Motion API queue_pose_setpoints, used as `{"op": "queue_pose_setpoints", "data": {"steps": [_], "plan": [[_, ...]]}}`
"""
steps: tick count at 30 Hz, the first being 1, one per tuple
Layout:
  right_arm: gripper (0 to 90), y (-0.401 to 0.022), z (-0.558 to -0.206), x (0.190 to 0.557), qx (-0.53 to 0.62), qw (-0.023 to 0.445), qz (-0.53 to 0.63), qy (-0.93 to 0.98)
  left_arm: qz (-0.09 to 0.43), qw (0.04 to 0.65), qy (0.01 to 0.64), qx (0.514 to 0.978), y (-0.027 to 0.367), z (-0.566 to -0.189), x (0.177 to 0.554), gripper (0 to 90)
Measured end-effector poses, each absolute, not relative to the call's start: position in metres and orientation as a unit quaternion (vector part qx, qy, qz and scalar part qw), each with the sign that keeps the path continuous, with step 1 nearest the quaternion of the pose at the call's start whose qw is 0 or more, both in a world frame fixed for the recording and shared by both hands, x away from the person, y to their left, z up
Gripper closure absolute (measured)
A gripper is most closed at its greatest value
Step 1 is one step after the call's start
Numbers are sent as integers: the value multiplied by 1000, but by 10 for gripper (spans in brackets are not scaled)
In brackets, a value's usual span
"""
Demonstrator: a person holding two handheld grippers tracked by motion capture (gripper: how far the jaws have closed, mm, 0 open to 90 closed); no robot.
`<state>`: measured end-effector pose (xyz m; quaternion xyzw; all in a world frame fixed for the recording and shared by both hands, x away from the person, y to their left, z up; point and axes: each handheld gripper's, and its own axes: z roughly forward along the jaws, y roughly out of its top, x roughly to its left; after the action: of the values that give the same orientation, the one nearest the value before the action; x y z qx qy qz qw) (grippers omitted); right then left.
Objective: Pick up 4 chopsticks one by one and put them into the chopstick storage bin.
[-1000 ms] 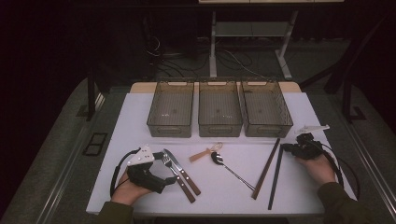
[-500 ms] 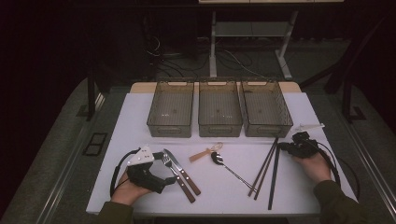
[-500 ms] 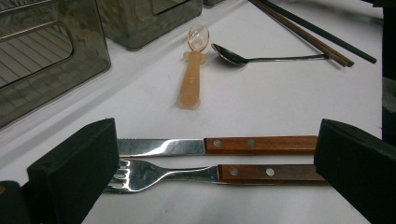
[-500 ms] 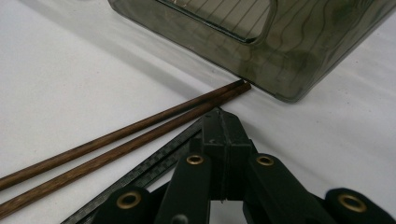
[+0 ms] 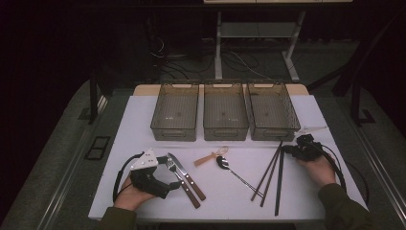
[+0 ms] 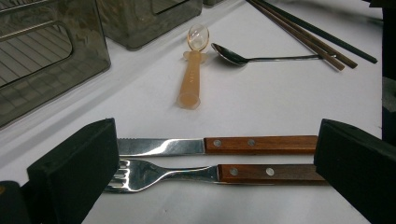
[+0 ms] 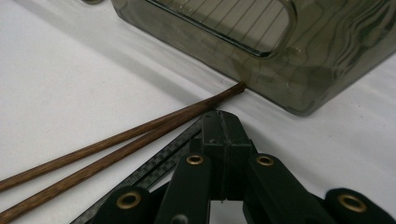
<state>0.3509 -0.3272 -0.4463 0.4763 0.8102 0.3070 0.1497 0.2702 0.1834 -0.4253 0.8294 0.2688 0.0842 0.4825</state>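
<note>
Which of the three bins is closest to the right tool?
The rightmost bin. Its near corner sits just beside the shut right tool, next to the brown chopsticks; the other two bins lie farther left.

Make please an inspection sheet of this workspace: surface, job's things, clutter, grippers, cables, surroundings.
Surface: white table, flat.
Job's things: brown chopsticks and black chopstick lying near the right bin; knife and fork side by side.
Clutter: steel spoon, orange spoon, two more bins, all apart.
Grippers: left gripper open, jaws around knife and fork; right gripper shut at the chopsticks' far ends, nothing visibly held.
Cables: one loops from each gripper.
Surroundings: dark floor, desk legs behind.
</note>
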Motion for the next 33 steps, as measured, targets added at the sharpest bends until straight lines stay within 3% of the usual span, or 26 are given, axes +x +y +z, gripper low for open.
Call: {"op": "queue_pose_setpoints", "data": {"steps": [33], "plan": [[899, -315, -437, 348, 455, 155, 316, 818, 85, 483, 268, 829, 184, -424, 270, 0]]}}
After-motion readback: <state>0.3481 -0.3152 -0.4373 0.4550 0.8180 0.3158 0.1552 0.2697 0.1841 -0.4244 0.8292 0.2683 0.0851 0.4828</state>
